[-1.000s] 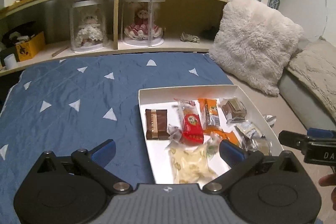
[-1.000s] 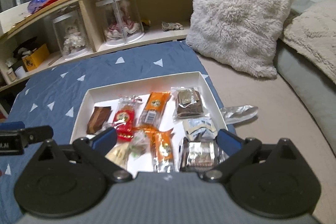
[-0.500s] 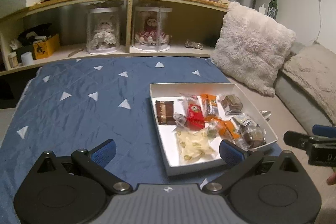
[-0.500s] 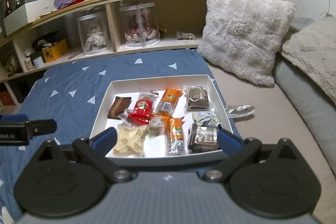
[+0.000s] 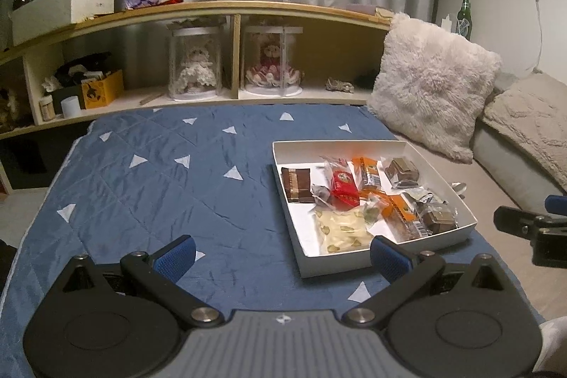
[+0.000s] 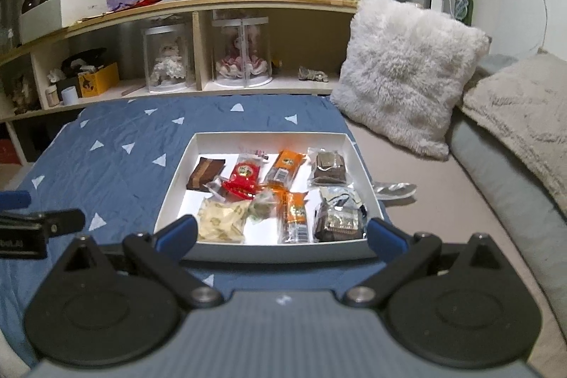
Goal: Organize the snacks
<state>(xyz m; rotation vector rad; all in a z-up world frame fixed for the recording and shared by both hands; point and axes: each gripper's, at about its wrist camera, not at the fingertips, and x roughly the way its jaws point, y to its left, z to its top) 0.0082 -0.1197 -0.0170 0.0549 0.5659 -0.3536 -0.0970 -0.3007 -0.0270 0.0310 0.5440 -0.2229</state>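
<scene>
A white box [image 5: 386,145] [image 6: 269,137] lies on the blue quilt and holds several wrapped snacks: a brown bar [image 5: 297,184] [image 6: 205,174], a red pack [image 5: 343,189] [image 6: 243,176], orange packs [image 6: 286,164], a pale yellow bag [image 5: 342,231] [image 6: 222,222] and dark brown packs [image 6: 329,166]. My left gripper [image 5: 281,255] is open and empty, hanging near the box's near left corner. My right gripper [image 6: 281,233] is open and empty, just in front of the box's near wall. A silver wrapper [image 6: 394,189] lies outside the box to its right.
The blue quilt [image 5: 159,172] with white triangles covers the bed. A fluffy white pillow [image 6: 407,73] and a beige cushion [image 6: 517,108] lie to the right. A wooden shelf [image 5: 226,9] at the back holds two dolls in clear cases and a yellow box.
Both grippers have pulled back and risen away from the box, so the whole box and more of the room show. Both stay open and empty.
</scene>
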